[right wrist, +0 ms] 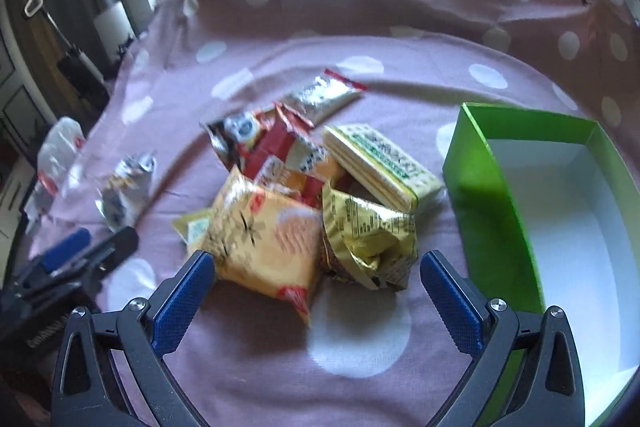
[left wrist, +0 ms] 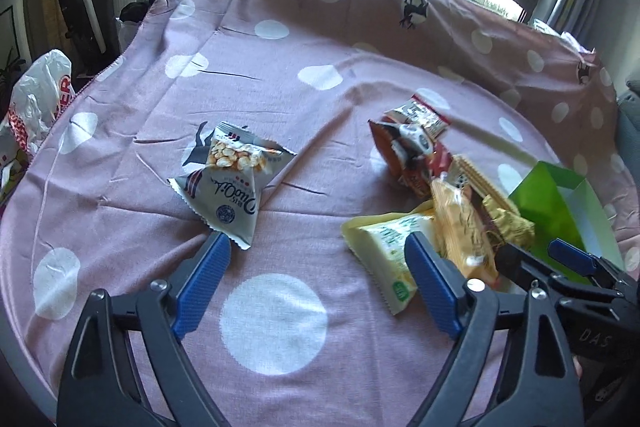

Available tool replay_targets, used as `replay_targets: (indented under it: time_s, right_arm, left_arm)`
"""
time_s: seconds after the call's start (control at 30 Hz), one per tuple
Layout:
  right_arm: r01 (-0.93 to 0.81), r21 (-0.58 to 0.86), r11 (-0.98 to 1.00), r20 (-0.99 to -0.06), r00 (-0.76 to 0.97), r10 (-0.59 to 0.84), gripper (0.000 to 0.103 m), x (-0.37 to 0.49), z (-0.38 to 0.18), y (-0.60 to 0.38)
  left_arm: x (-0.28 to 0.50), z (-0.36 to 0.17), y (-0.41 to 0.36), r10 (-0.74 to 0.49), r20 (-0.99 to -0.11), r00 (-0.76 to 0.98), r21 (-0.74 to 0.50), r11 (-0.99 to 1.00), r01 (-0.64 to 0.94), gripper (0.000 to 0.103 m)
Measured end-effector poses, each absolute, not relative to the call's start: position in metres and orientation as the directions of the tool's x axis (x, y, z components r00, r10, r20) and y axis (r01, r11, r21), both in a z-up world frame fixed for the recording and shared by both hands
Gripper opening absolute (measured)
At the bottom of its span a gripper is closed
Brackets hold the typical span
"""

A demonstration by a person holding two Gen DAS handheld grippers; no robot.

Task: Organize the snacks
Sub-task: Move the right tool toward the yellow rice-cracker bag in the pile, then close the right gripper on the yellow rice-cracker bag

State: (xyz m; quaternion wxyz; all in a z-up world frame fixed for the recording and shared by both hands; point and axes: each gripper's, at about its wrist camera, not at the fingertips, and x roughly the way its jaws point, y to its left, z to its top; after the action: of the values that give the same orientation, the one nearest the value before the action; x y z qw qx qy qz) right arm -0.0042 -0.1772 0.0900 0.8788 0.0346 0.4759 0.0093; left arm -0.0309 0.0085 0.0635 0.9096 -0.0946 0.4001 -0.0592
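A pile of snack packets lies on the pink dotted cloth [right wrist: 360, 379]. In it are an orange packet [right wrist: 264, 239], a crumpled gold packet [right wrist: 368, 239], a pale yellow cracker pack [right wrist: 384, 167], red packets [right wrist: 272, 143] and a silver bar [right wrist: 320, 95]. My right gripper [right wrist: 316, 259] hovers open just in front of the orange and gold packets, touching neither. Right of the pile stands a green box [right wrist: 480, 195], white inside and holding nothing. A grey nut packet [left wrist: 228, 179] lies apart to the left. My left gripper [left wrist: 318, 243] is open with only cloth between its fingers, its left fingertip beside that packet's near corner.
The cloth [left wrist: 132, 155] rises over a bulky back edge under the windows. A white plastic bag [left wrist: 40, 95] sits off the cloth's left edge. My right gripper [left wrist: 560, 255] shows at the left wrist view's right side, close beside the left one.
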Motion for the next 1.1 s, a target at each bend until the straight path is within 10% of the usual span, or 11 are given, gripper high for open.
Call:
replay_targets:
  time_s: [0.2, 0.43, 1.1]
  right_arm:
    - [0.042, 0.154, 0.987, -0.799, 0.592, 0.1, 0.1, -0.008, 0.107, -0.188]
    - [0.106, 0.22, 0.97, -0.821, 0.558, 0.125, 0.071, -0.001, 0.099, -0.197]
    - [0.085, 0.518, 0.851, -0.779, 0.459, 0.428, 0.082, 0.015, 0.079, -0.21]
  left_arm:
    - [-0.035, 0.068, 0.01, -0.247, -0.702, 0.668, -0.296, 0.954, 0.042, 0.076]
    - [-0.036, 0.07, -0.006, -0.249, -0.712, 0.657, -0.273, 0.96, 0.068, 0.062]
    - [-0.019, 0.065, -0.067, -0.355, -0.751, 0.557, -0.296, 0.935, 0.197, 0.037]
